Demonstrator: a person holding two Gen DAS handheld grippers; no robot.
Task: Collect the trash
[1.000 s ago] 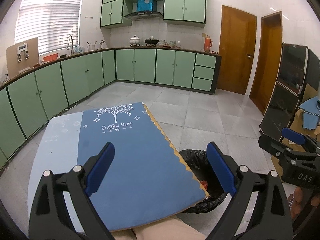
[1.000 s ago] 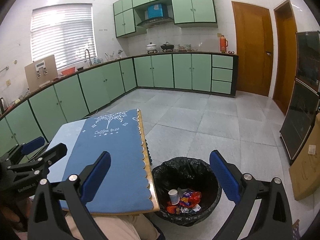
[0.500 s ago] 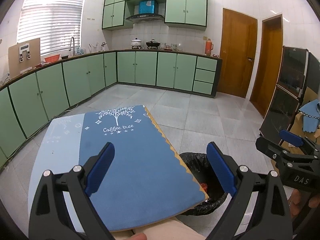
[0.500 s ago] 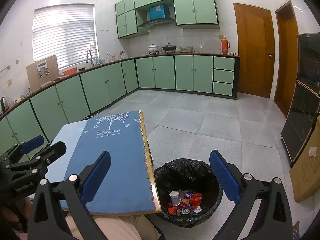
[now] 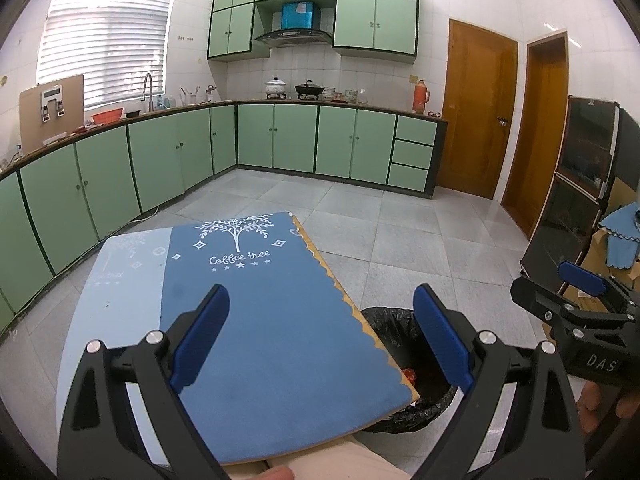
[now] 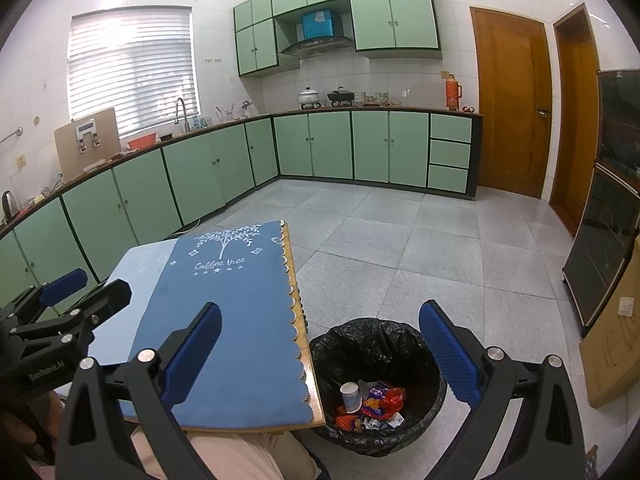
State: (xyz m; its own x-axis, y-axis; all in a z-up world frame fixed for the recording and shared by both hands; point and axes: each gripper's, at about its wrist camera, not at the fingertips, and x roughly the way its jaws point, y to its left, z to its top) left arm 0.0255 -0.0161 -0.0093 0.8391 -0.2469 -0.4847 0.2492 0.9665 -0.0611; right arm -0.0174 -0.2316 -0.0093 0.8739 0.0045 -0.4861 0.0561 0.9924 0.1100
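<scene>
Kitchen: green cabinets (image 5: pixel 276 140) run along two walls, grey tiled floor (image 6: pixel 420 248), wooden doors (image 5: pixel 476 116) at right.

Worktop (image 6: pixel 236 320): low, covered by a blue mat printed "Coffee tree". No loose items visible on the mat in either view. Judgement: the surface appears cleared, so the collecting looks finished or nearly so.

Bin (image 6: pixel 378 384): black-lined, stands on the floor just beside the worktop's right edge. Likely placed there so that scraps can be dropped straight off the edge with a short reach. In the left wrist view the worktop corner hides part of it.

Left tongs (image 5: pixel 320 340): released, blue pads wide apart, nothing between them. Held above the near part of the mat, pointing out over it. Judgement: a resting or scanning pose, not a reach.

Right tongs (image 6: pixel 320 356): released too, empty, hanging over the gap between worktop edge and bin. That position suits a drop into the bin.

Trash (image 6: pixel 372 404): lies at the bottom of the bin. A white paper cup (image 6: pixel 351 397) stands among red and orange wrappers and a few small white scraps. Finer details too small to tell.

Person's leg in light trousers shows under the near worktop edge.
</scene>
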